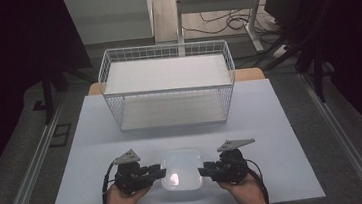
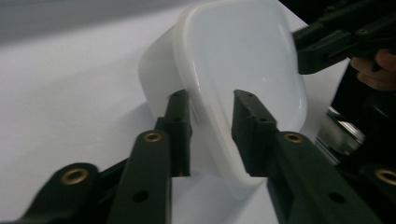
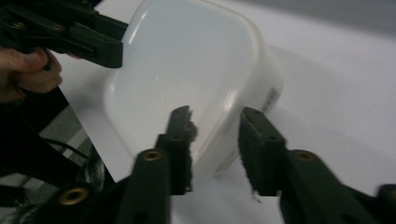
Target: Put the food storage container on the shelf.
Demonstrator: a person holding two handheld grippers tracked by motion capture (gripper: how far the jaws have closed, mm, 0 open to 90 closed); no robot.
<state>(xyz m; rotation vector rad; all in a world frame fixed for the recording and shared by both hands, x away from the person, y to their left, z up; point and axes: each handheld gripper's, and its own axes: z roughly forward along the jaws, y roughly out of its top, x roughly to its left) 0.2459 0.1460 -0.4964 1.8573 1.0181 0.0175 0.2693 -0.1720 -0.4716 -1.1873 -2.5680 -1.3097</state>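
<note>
Left claw and right claw each pinch opposite rim walls of the white tub, bottom centre; symmetric grip for a level lift off the surface.

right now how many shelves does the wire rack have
2. The upper shelf sits at the top of the white wire rack; the lower shelf is at its base on the table, beyond the white container.
</note>
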